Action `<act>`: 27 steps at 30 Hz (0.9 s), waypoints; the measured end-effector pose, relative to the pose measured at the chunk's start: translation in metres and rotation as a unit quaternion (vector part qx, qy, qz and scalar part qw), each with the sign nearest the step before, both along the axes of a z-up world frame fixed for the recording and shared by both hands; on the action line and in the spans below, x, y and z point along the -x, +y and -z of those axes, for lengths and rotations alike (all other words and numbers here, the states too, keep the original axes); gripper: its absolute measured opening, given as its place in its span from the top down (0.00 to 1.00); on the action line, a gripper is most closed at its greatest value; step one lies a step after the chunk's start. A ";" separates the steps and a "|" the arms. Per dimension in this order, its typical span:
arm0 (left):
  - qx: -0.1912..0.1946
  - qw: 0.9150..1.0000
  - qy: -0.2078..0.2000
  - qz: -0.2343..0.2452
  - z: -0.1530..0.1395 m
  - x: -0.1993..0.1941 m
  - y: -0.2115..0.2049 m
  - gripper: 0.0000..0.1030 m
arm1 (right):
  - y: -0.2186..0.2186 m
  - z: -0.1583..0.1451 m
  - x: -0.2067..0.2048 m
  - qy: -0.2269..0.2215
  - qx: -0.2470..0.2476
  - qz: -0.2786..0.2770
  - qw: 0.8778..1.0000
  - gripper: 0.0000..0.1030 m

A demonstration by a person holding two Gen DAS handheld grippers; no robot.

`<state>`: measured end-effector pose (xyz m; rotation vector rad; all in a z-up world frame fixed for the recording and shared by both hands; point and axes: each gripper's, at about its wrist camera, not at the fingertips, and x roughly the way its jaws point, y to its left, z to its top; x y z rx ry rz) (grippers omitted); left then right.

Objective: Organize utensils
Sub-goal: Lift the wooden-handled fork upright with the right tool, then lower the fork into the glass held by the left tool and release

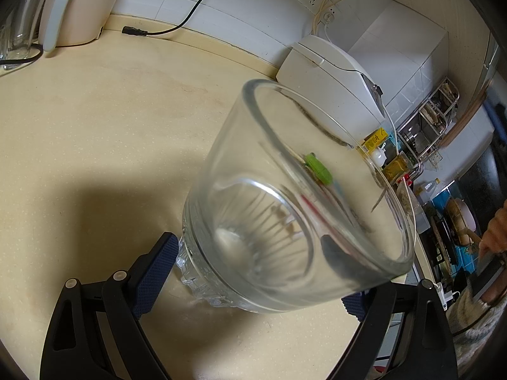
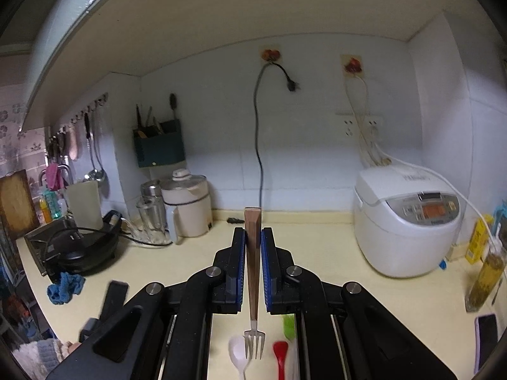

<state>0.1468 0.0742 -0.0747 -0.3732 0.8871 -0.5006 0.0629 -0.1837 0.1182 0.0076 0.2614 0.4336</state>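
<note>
In the left wrist view, my left gripper [image 1: 256, 275] is shut on the ribbed base of a clear glass cup [image 1: 294, 190]. The cup is tilted with its mouth facing away and nothing inside it. Through the glass a green utensil [image 1: 318, 167] shows, lying on the counter. In the right wrist view, my right gripper [image 2: 253, 234] is shut on the wooden handle of a small fork [image 2: 253, 285], whose metal tines point back toward the camera. Below it on the counter lie a white spoon [image 2: 237, 356], a red spoon [image 2: 280, 356] and a green utensil [image 2: 288, 324].
A white rice cooker [image 2: 407, 224] stands at the right by an oil bottle [image 2: 484, 278] and a phone [image 2: 486, 335]. At the left are a kettle [image 2: 187, 205], glass jars [image 2: 149, 221], a black electric pan [image 2: 82, 250] and a blue cloth [image 2: 65, 286]. A hand [image 1: 494, 231] shows at the right edge.
</note>
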 end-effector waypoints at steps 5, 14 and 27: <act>0.000 1.000 0.000 0.000 0.000 0.000 0.000 0.10 | 0.020 -0.023 0.002 -0.023 -0.006 -0.036 0.999 0.91; 0.000 1.000 0.000 0.000 0.000 0.000 0.000 0.10 | 0.058 -0.047 -0.012 -0.030 -0.040 -0.096 0.994 0.91; 0.000 1.000 0.000 0.000 -0.001 -0.001 0.000 0.09 | 0.102 0.002 -0.027 0.031 -0.009 -0.131 0.991 0.91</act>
